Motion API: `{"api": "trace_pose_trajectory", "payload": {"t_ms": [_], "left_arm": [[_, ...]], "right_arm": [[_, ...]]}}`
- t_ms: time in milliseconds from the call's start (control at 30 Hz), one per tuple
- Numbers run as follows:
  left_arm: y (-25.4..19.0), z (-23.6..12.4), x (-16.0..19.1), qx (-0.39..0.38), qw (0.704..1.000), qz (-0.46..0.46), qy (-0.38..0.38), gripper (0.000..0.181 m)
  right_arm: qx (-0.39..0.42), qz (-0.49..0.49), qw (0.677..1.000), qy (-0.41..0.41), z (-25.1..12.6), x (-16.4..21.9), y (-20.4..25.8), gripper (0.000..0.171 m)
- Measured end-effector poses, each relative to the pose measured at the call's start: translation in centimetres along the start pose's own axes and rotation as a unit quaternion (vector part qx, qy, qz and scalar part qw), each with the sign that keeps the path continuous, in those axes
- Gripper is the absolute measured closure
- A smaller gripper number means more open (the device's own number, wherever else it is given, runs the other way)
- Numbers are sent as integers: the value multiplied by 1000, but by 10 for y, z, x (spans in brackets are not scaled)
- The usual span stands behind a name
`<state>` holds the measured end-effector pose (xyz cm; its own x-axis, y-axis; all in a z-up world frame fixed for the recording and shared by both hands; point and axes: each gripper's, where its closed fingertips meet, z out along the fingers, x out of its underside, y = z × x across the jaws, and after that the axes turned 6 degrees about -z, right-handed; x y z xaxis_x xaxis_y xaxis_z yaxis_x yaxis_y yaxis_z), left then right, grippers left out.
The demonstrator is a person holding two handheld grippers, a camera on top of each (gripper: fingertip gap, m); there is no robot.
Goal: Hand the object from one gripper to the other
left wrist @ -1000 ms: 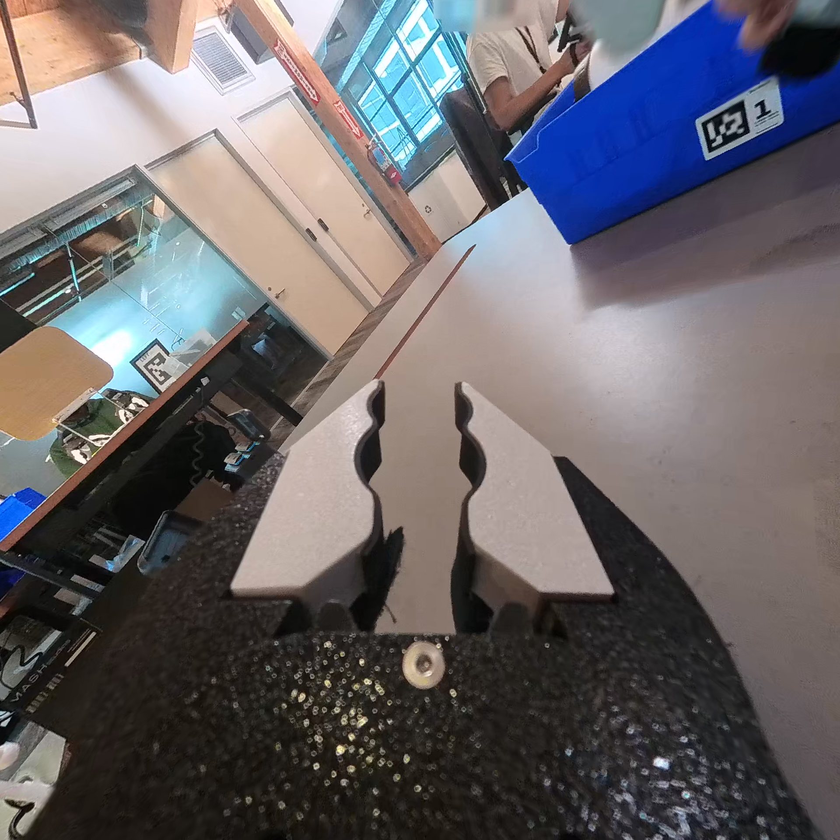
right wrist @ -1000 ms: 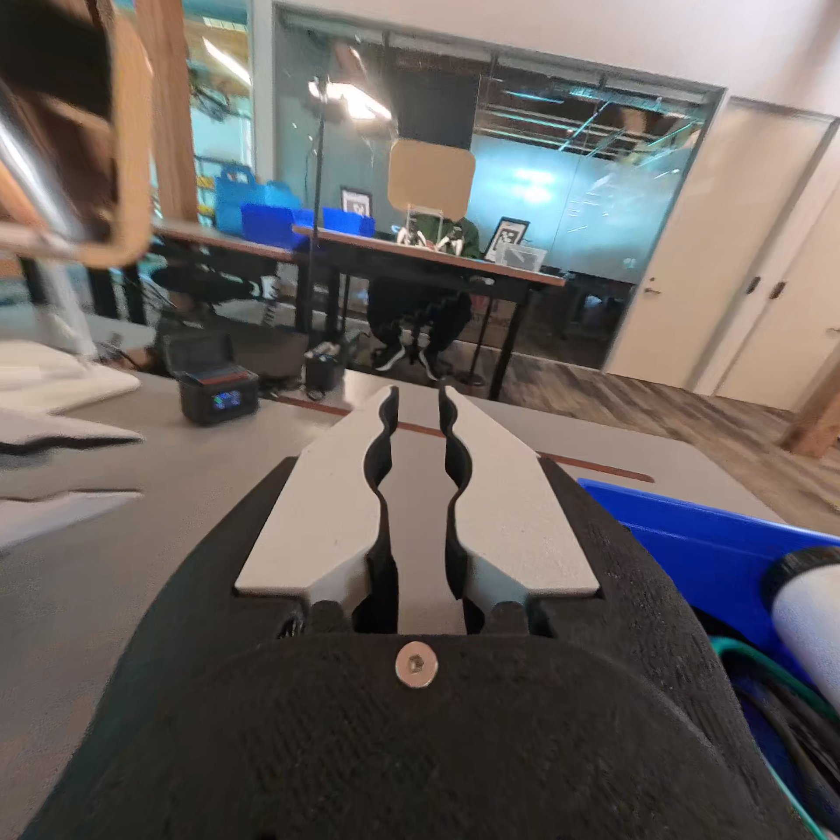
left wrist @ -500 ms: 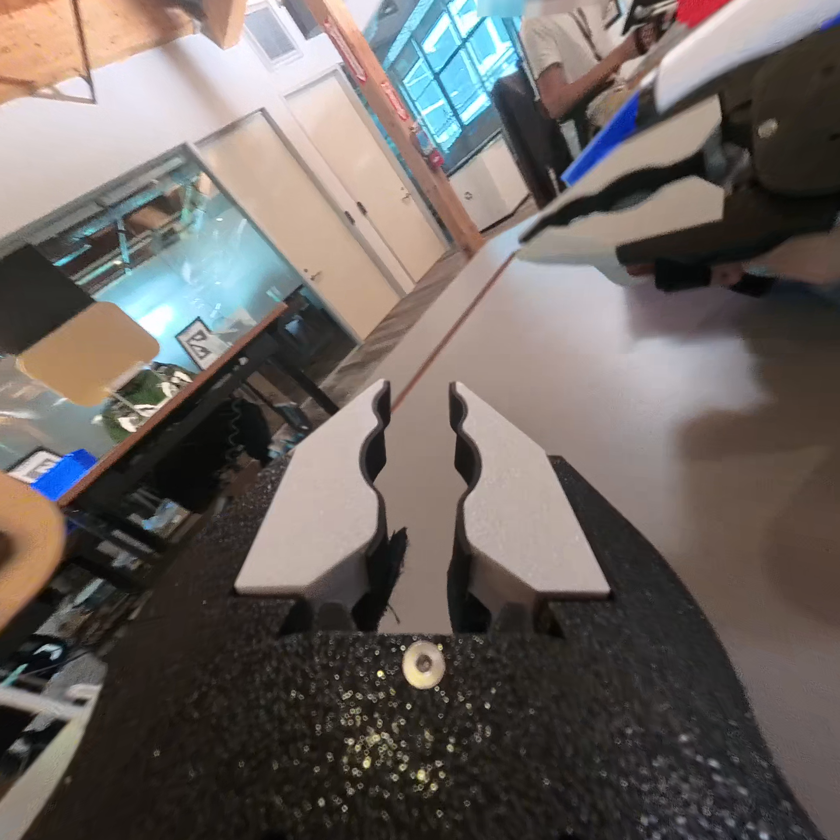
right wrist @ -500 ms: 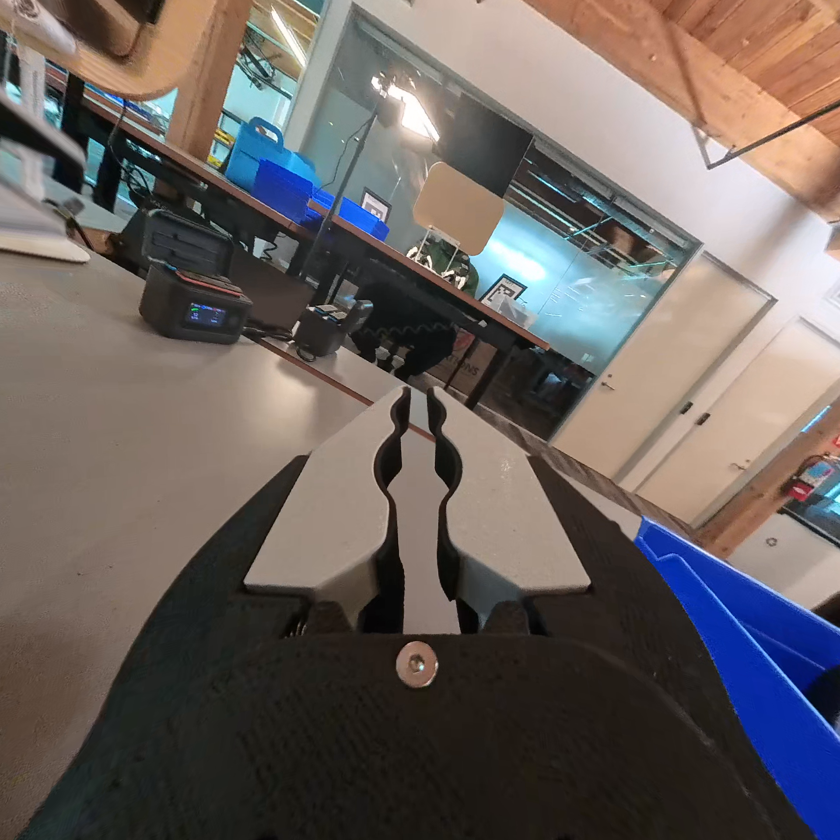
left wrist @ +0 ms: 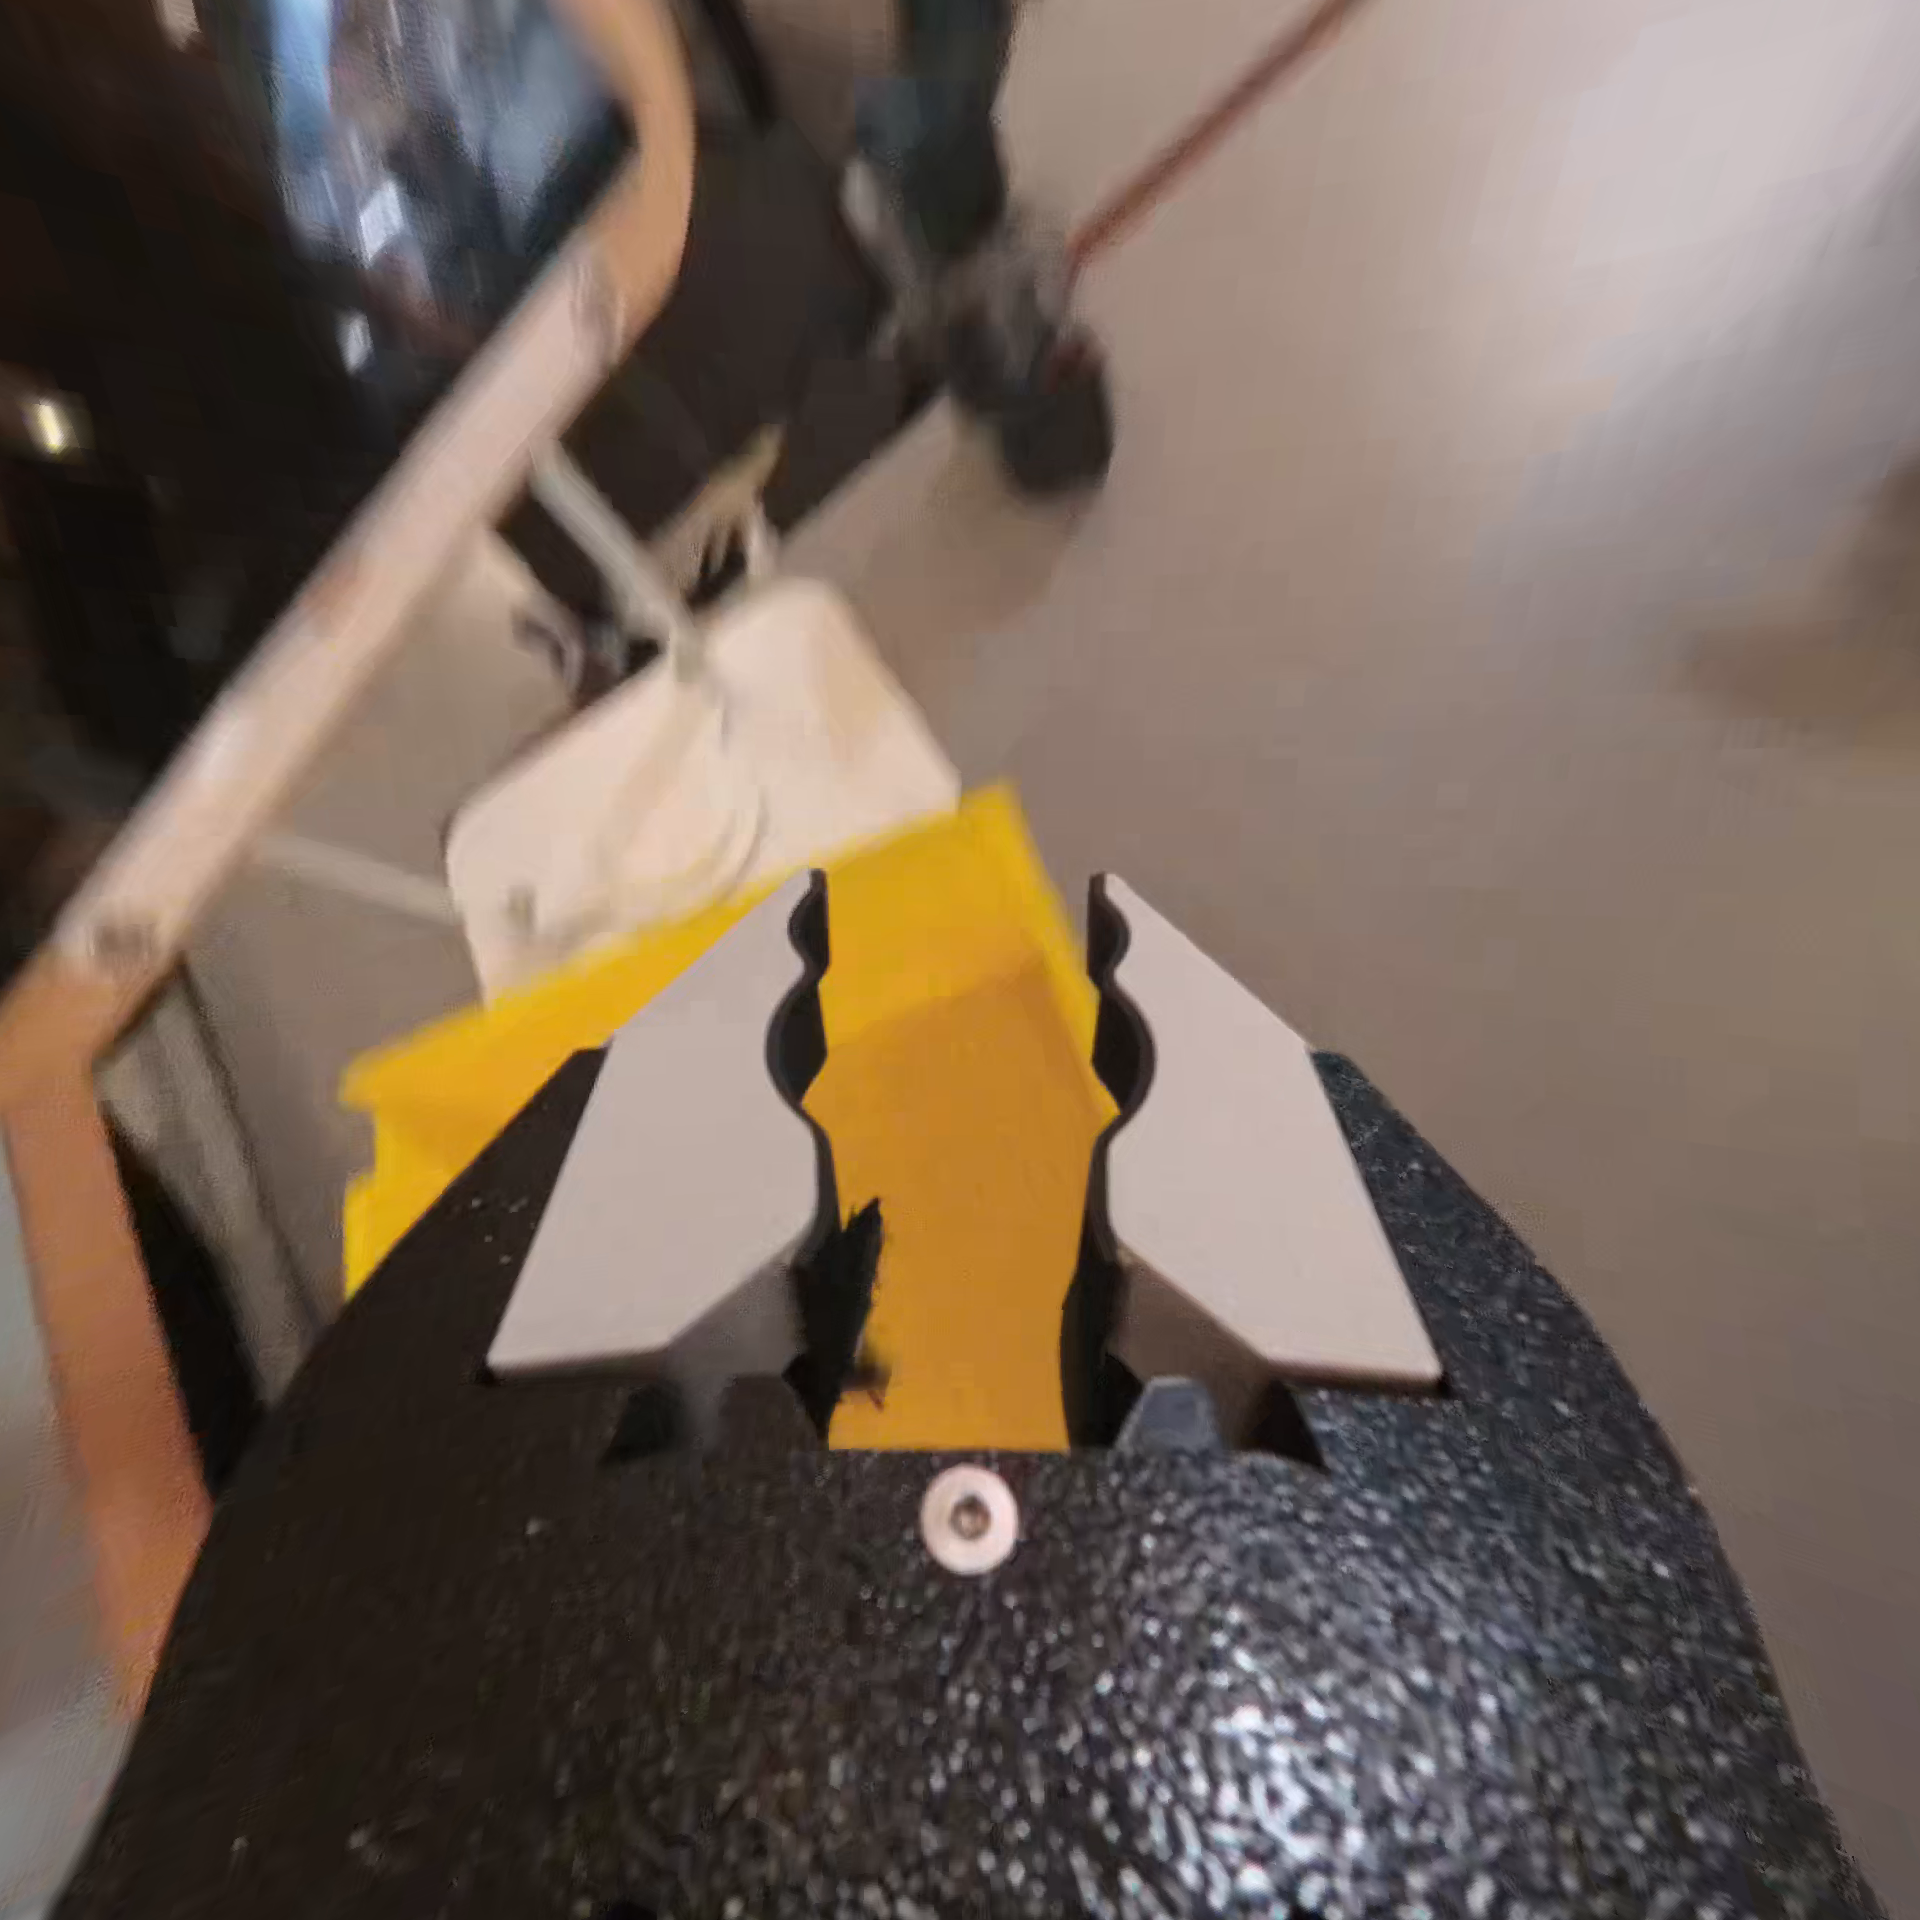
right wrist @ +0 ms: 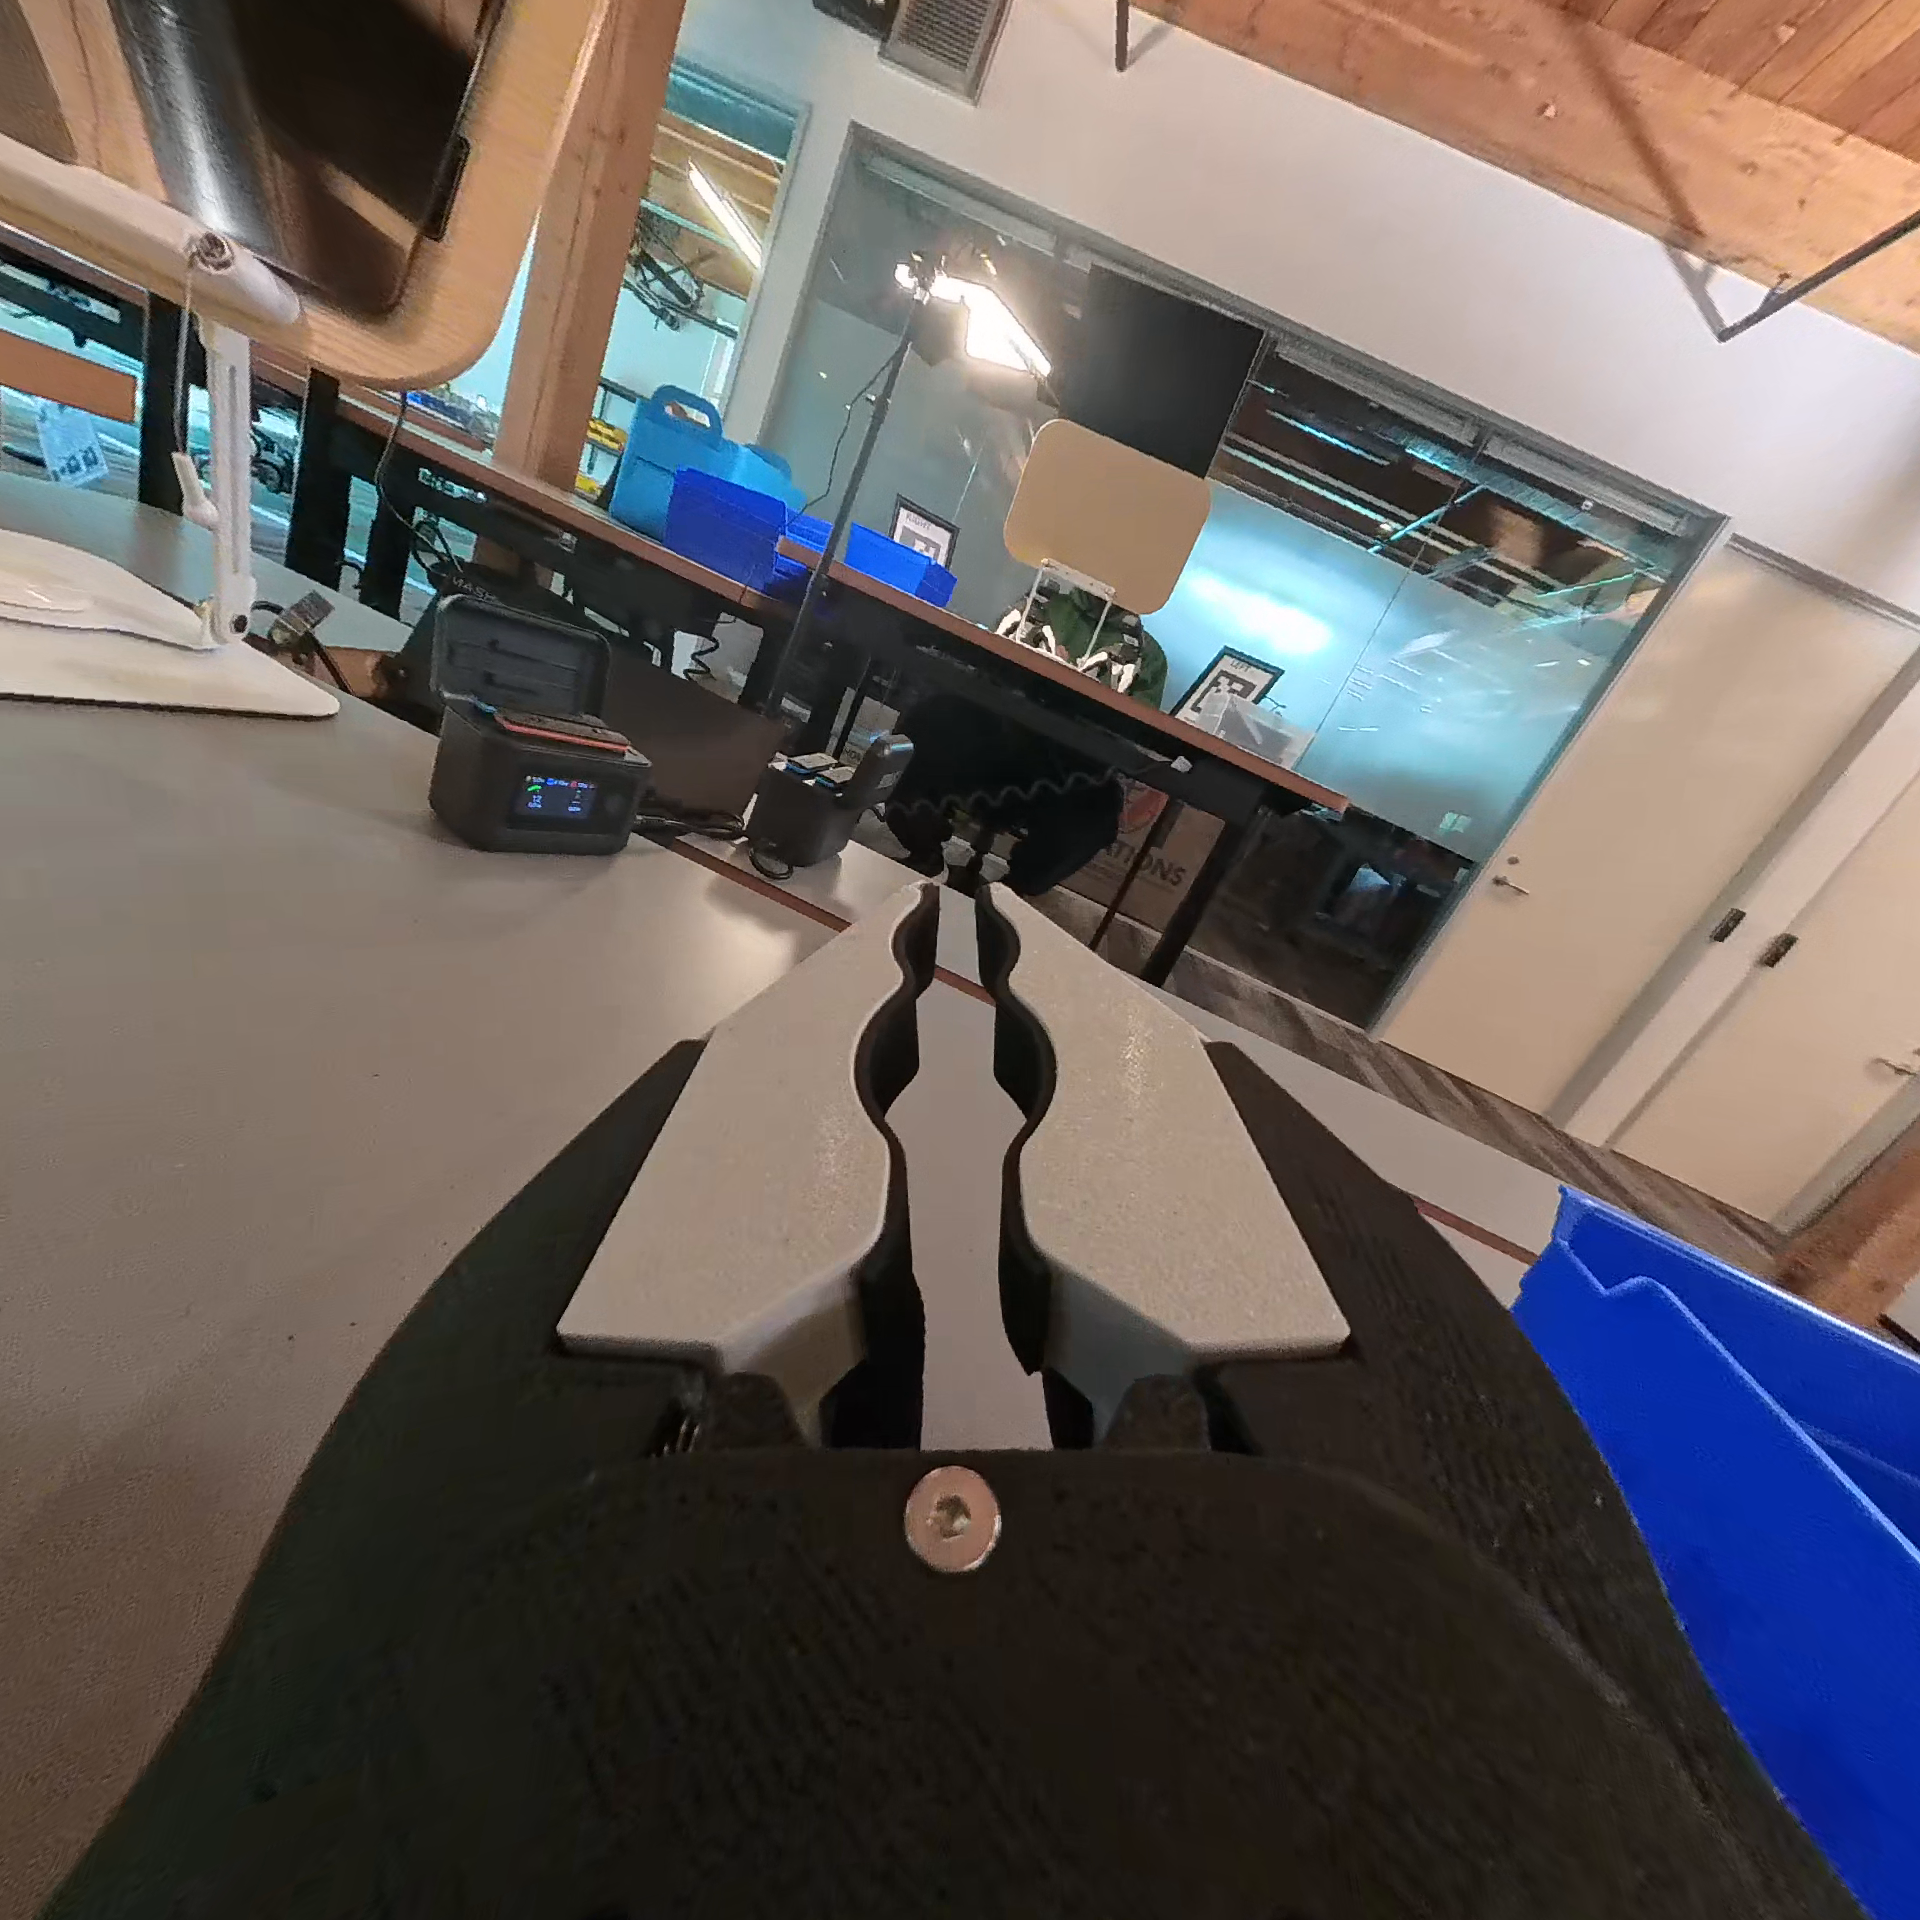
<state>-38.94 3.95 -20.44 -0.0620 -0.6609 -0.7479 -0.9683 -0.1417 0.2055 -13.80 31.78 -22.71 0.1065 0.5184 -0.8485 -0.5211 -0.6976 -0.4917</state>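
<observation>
My left gripper (left wrist: 961,894) is open and empty. It points down over a yellow bin (left wrist: 935,1049), whose floor shows between the fingers. The left wrist view is motion-blurred, and no object shows in the visible part of the bin. My right gripper (right wrist: 958,896) is empty, with its jaws closed to a thin slit. It is held low over the grey table (right wrist: 260,1039), pointing toward the far edge. Neither gripper shows in the other's view.
A blue bin (right wrist: 1714,1475) stands close on the right of my right gripper. A black power unit with a small screen (right wrist: 535,774) and a white lamp base (right wrist: 156,665) are at the far left. That white base (left wrist: 707,800) lies just beyond the yellow bin. The gap from one gripper's tips to the other's is roughly 40 centimeters.
My left gripper has swung down and left, from looking along the table to looking into the yellow bin, and its jaws are wider. My right gripper's jaws have narrowed to a slit.
</observation>
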Motion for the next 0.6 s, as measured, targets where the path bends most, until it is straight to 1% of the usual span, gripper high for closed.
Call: {"api": "trace_pose_trajectory", "payload": {"t_ms": [33, 100, 167, 267, 333, 600], "left_arm": [[13, -3, 25, -9, 999, -15, 34, 133], [29, -8, 65, -7, 996, -52, 74, 134], [38, -10, 96, 9, 990, -93, 101, 140], [46, -6, 137, 28, 980, -142, 140, 141], [42, -2, 151, 48, 973, -169, 148, 140], [51, 7, 178, 32, 969, -192, 152, 151]], "right_arm": [[-1, -1, 1000, 0, 0, 0, 1, 166], [-5, -6, 1000, 1, 1, 0, 3, 166], [-8, -11, 1000, 1, 1, 0, 5, 166], [-12, -14, 1000, 0, 1, -1, 7, 166], [-13, -15, 1000, 0, 2, -1, 7, 166], [-16, -16, 1000, -1, 2, -1, 8, 166]]}}
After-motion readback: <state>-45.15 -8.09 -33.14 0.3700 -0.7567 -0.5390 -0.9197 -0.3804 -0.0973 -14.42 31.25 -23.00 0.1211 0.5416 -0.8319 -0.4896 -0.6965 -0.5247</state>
